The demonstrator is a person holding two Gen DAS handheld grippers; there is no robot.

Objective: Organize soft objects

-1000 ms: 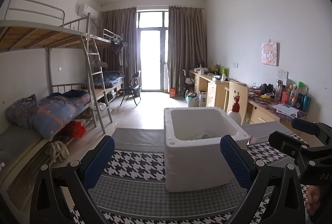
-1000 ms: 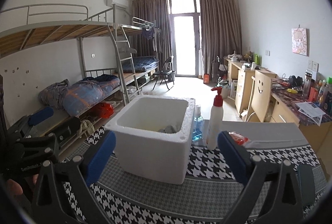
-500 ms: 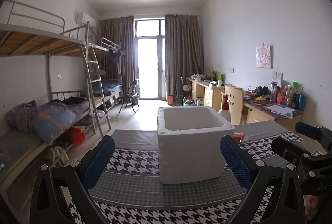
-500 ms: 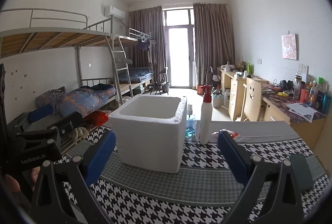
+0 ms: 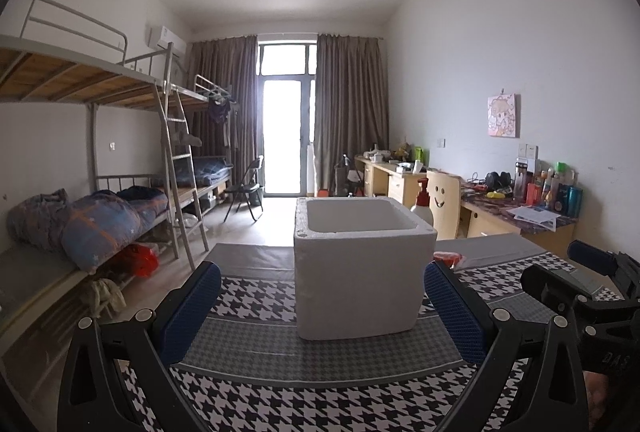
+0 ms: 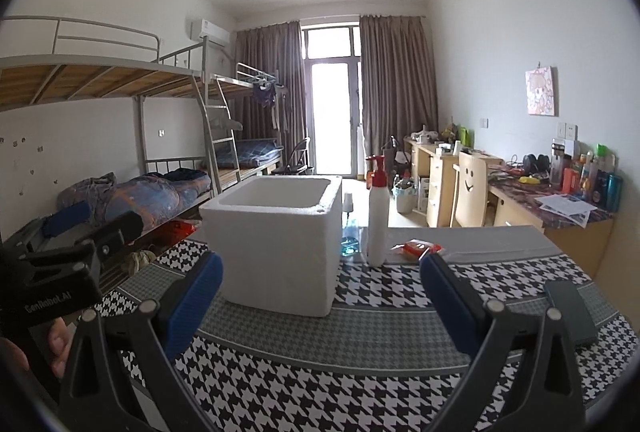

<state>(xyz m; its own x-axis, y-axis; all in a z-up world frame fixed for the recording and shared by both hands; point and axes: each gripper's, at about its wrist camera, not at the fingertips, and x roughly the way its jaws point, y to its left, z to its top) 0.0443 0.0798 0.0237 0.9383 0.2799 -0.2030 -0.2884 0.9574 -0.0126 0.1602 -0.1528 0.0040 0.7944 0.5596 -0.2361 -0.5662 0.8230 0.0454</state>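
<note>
The foam box [image 5: 362,268] is seen in the left wrist view straight ahead of the jaws, centred between them and beyond their tips, upright on the houndstooth cloth [image 5: 256,348]. The left gripper [image 5: 322,308] is spread wide and nothing is held. In the right wrist view the foam box [image 6: 276,252] lies ahead and left of centre; the right gripper [image 6: 320,306] is likewise wide and empty. No soft object is visible; the box's interior is hidden.

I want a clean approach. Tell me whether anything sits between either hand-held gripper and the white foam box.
Nothing visible does. Only bare houndstooth cloth lies between the open left hand-held gripper or right hand-held gripper and the foam box. The pump bottle stands beside it.
</note>
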